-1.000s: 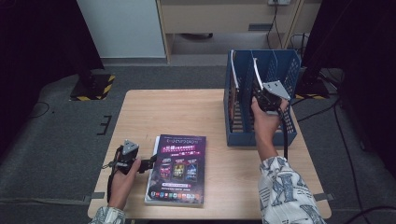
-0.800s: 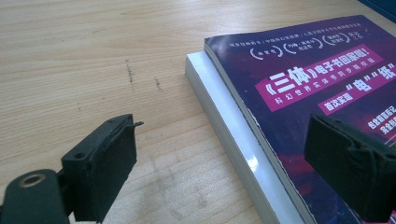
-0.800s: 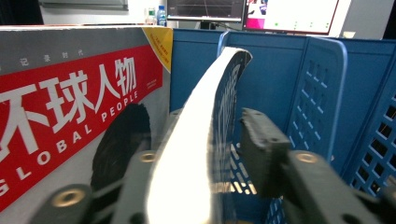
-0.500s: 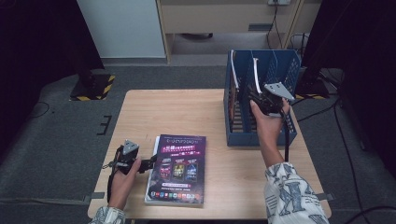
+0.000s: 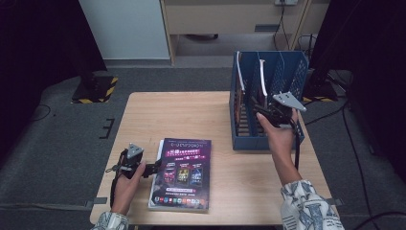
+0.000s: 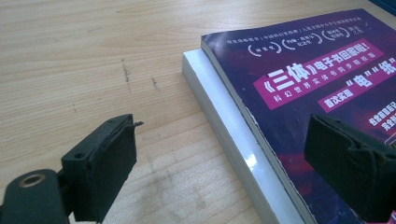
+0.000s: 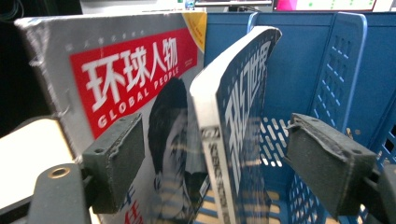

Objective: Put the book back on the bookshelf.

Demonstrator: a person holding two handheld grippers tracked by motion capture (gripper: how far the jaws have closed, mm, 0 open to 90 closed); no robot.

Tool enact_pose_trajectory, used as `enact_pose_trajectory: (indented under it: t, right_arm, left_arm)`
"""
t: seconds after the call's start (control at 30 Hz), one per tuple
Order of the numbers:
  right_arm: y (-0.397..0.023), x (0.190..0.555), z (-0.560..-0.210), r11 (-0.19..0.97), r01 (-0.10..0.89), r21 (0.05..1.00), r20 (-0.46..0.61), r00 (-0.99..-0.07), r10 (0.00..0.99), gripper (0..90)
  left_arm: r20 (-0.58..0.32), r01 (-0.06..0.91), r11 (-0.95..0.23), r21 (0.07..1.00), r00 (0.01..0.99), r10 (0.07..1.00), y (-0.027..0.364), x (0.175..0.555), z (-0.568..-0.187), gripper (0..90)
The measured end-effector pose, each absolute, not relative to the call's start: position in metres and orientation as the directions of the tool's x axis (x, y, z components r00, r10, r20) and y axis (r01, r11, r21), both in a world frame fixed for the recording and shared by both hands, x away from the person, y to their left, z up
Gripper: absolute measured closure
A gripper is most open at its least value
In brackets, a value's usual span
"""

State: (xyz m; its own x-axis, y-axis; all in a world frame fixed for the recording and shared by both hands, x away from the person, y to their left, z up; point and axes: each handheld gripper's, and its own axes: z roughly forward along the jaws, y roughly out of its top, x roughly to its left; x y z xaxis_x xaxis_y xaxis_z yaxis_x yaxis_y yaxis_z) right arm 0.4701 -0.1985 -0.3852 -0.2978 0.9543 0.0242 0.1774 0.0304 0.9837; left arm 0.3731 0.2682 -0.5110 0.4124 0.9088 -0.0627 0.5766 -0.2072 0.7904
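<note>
A purple-covered book [image 5: 184, 172] lies flat on the wooden table [image 5: 191, 115], on top of a white one. My left gripper [image 5: 155, 167] rests at its left edge, open. In the left gripper view, one jaw hangs over bare wood and the other over the purple cover [image 6: 317, 70]. My right gripper [image 5: 256, 111] is at the blue file rack [image 5: 249, 141]. Its jaws have just been opening and stand open around an upright blue book [image 7: 243, 93] without pressing it. A magazine with a red banner [image 7: 130, 70] stands beside that book.
The rack's perforated blue dividers [image 7: 341, 70] rise on the right of the upright book. The rack sits at the table's right rear corner. Bare wood [image 6: 93, 56] stretches left of the flat books. A cabinet [image 5: 230, 19] stands beyond the table.
My right gripper let go of the blue book, which stays upright in the rack, and drew back a little to the right. The left hand kept still.
</note>
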Motion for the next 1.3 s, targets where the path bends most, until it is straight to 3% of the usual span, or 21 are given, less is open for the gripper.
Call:
enact_pose_trajectory:
  t: [0.57,0.93,1.3]
  right_arm:
    - [-0.202,0.426,-0.399,0.101,0.19,0.977,-0.011,-0.424,0.906,14.7]
    - [-0.206,0.408,-0.42,0.1,0.184,0.978,-0.009,-0.442,0.897,26.5]
    - [-0.199,0.395,-0.443,0.103,0.23,0.968,0.02,-0.476,0.879,31.6]
  left_arm:
    - [-0.047,0.57,-0.217,0.793,0.412,0.91,0.27,0.373,-0.51,8.6]
    - [-0.045,0.568,-0.216,0.794,0.411,0.911,0.27,0.372,-0.51,8.7]
    - [-0.055,0.558,-0.207,0.804,0.416,0.907,0.27,0.371,-0.508,9.5]
